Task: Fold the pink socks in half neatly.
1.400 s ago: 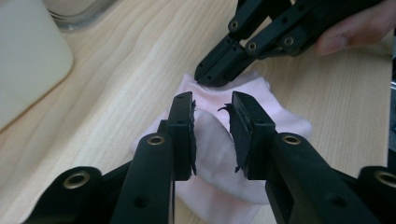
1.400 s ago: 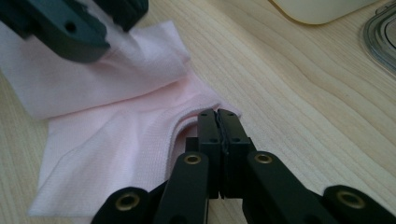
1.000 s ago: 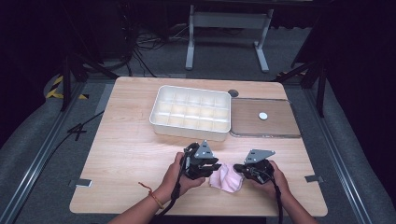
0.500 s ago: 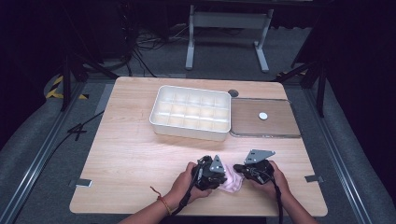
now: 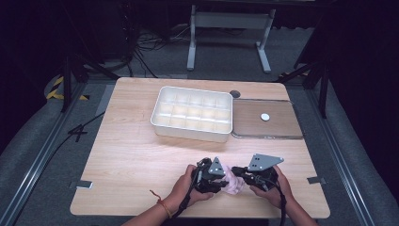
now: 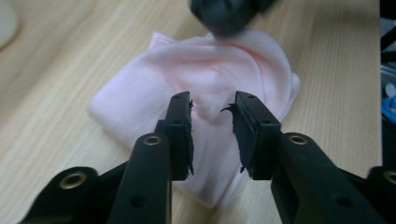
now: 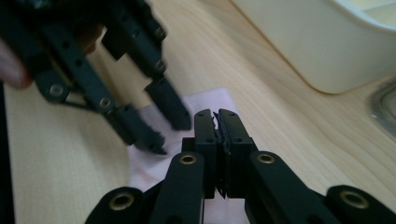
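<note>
A crumpled pink cloth (image 5: 234, 182) lies near the table's front edge, between my two grippers. My left gripper (image 5: 224, 182) reaches in from the left. In the left gripper view its jaws (image 6: 212, 109) stand apart just over the cloth (image 6: 210, 70). They have just been opening, with a small fold between the pads that is not pressed. My right gripper (image 5: 238, 170) comes from the right with jaws shut (image 7: 217, 114). I see no cloth pinched in them, and the cloth (image 7: 205, 100) lies just beyond the tips. The left gripper (image 7: 170, 135) shows close by, blurred.
A white compartment tray (image 5: 190, 132) stands at mid-table, its wall (image 7: 327, 46) near the right gripper. To its right lies a flat clear tray (image 5: 282, 134) with a small white disc (image 5: 265, 117). Bare wood stretches left of the hands.
The left gripper slid right and down onto the cloth, and its jaws have parted. The right gripper has risen slightly and stays closed.
</note>
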Action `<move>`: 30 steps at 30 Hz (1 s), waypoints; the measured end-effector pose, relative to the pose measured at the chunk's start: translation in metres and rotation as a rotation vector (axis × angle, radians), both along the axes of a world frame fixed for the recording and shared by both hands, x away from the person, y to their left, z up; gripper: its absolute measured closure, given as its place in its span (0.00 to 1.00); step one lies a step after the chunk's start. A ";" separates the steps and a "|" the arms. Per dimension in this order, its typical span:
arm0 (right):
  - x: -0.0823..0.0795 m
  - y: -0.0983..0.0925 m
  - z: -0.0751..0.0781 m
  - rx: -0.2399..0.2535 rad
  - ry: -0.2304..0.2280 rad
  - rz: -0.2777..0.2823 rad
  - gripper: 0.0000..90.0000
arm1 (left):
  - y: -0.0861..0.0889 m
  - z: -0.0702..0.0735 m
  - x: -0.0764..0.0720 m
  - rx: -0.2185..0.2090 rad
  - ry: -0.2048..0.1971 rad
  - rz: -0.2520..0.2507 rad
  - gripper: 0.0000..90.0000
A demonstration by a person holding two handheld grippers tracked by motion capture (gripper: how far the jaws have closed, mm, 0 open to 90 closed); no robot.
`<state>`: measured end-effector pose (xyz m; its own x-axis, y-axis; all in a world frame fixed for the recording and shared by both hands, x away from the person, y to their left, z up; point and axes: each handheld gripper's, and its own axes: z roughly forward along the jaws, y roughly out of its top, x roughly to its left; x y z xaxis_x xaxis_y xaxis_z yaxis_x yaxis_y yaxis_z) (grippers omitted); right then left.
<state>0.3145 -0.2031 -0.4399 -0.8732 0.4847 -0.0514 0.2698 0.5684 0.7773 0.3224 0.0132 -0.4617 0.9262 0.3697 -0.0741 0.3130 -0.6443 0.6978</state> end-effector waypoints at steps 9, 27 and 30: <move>-0.002 0.011 -0.015 -0.094 0.031 0.052 0.97 | 0.033 0.001 -0.001 -0.023 0.043 0.074 0.68; -0.001 0.018 -0.030 -0.112 0.033 0.035 0.99 | 0.027 -0.016 0.003 -0.048 0.089 0.147 0.50; 0.000 0.019 -0.030 -0.113 0.028 0.033 0.99 | 0.025 -0.015 0.003 -0.013 0.043 0.144 0.51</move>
